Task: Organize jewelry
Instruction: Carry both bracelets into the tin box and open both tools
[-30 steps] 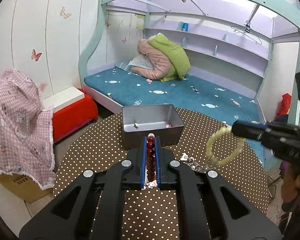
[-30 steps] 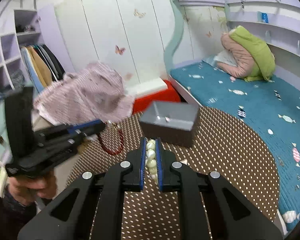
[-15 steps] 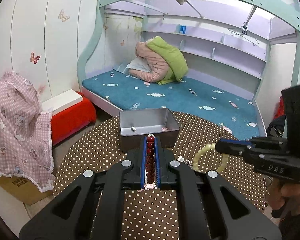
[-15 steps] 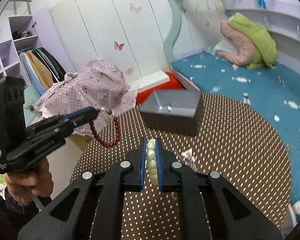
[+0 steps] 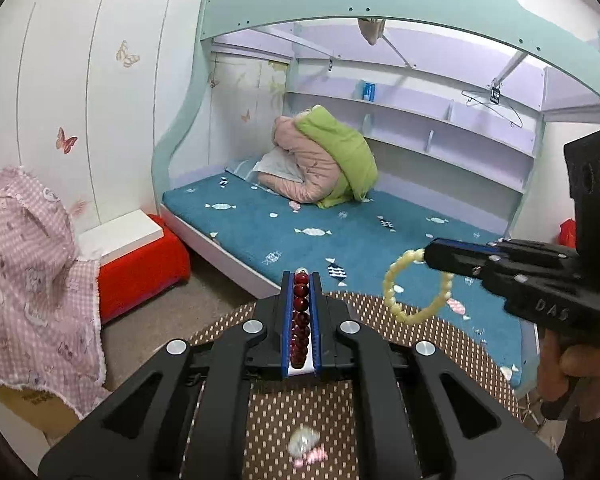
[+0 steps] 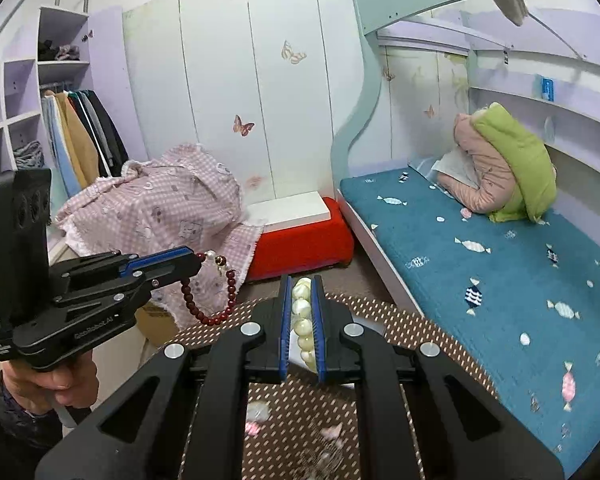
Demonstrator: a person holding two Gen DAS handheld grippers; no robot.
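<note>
Two grippers are hanging above the dotted table (image 5: pixel 228 324), each clenching one bracelet. The left gripper (image 5: pixel 301 312) is pinching the red bracelet (image 6: pixel 208 300); the right gripper (image 6: pixel 302 320) is pinching the pearl bracelet (image 5: pixel 416 288). Loose trinkets (image 5: pixel 306 446) are lying on the table, too blurred to count.

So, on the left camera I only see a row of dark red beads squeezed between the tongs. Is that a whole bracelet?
Observer: Yes. In the right camera the dark red bead bracelet hangs as a full loop below the left tongs.
Operator: All red?
Observer: Not quite. A white pearl-like bead sits on the strand right at the tips.
Operator: And the pale ring dangling from the other tool?
Observer: The pale yellow bead bracelet is pinched along several beads between the right tongs, which are shut on it.
</note>
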